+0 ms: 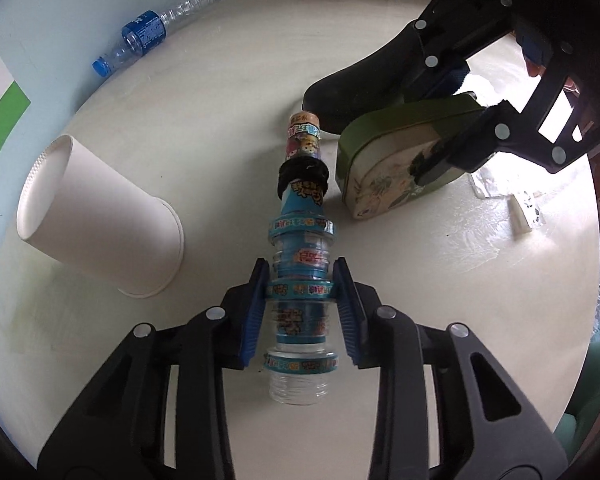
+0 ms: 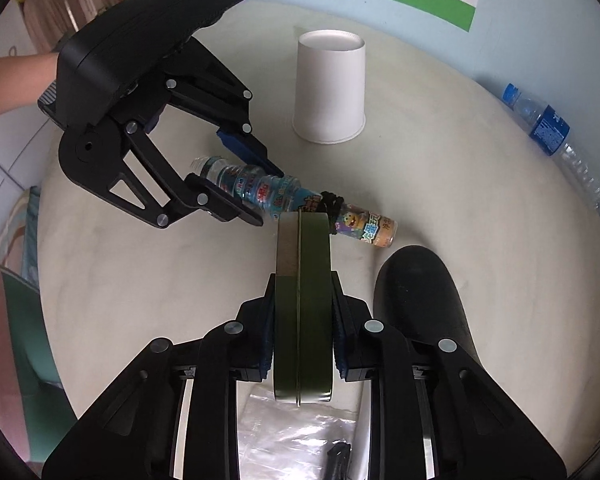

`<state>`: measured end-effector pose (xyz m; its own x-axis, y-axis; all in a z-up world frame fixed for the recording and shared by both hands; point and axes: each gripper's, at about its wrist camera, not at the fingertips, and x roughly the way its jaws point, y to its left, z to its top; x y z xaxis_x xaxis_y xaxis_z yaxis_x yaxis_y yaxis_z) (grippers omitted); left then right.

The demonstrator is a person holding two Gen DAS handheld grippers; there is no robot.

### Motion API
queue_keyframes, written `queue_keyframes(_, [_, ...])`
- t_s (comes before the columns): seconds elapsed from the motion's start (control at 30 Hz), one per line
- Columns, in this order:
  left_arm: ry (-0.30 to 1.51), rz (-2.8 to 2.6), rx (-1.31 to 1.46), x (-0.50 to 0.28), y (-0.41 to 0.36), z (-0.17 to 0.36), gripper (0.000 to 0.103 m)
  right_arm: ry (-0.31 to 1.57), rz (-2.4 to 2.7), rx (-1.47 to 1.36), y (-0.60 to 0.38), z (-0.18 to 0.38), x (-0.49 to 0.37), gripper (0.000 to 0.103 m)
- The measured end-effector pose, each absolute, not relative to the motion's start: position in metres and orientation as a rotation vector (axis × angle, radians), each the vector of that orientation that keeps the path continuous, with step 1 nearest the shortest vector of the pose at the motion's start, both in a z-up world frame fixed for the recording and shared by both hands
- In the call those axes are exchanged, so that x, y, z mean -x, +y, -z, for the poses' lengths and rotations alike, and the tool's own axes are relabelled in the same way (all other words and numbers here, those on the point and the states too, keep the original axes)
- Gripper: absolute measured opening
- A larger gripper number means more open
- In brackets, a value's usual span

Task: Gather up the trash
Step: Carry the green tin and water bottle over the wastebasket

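Observation:
A ribbed clear bottle [image 1: 300,208] with a colourful cartoon label and a black band round its neck lies on the round white table [image 1: 228,92]. My left gripper [image 1: 300,276] is shut on its lower body, blue pads pressing both sides; the right wrist view shows this gripper [image 2: 266,196] clamping the bottle [image 2: 364,224]. A green tin [image 2: 304,320] with a flowered lid stands on edge, and my right gripper [image 2: 303,280] is shut on its two faces. From the left wrist view, that gripper [image 1: 440,120] holds the tin [image 1: 380,160] just right of the bottle's cap.
An upturned white paper cup [image 1: 100,216] [image 2: 330,88] stands left of the bottle. An empty blue-labelled water bottle [image 1: 148,36] [image 2: 552,136] lies by the wall. A black rounded object [image 1: 360,88] [image 2: 420,300] sits behind the tin. Clear plastic wrap [image 2: 300,432] lies near the table edge.

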<state>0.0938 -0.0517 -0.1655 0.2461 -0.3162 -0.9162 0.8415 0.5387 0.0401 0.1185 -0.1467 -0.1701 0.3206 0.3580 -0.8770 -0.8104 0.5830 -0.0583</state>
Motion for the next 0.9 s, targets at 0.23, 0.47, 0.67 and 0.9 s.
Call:
queue_keyframes(0.23, [1.012,0.804,-0.628,-0.086,-0.045,0.148,0.031,0.946,-0.843,0.468,-0.154,0.153,-0.104,0.024])
queue_keyframes(0.47, [0.959,0.738,-0.574,-0.055,-0.042,0.103,0.031,0.853,-0.821,0.310,-0.186,0.111,-0.067,0.024])
queue_keyframes(0.67, [0.896,0.820,-0.559,0.014,-0.063,0.052,0.031,0.783,-0.732,0.198,-0.247,0.085,0.020,0.024])
queue_keyframes(0.9, [0.880,1.016,-0.635,0.110,-0.134,0.034,0.031,0.851,-0.560,0.100,-0.333,0.114,0.158,0.024])
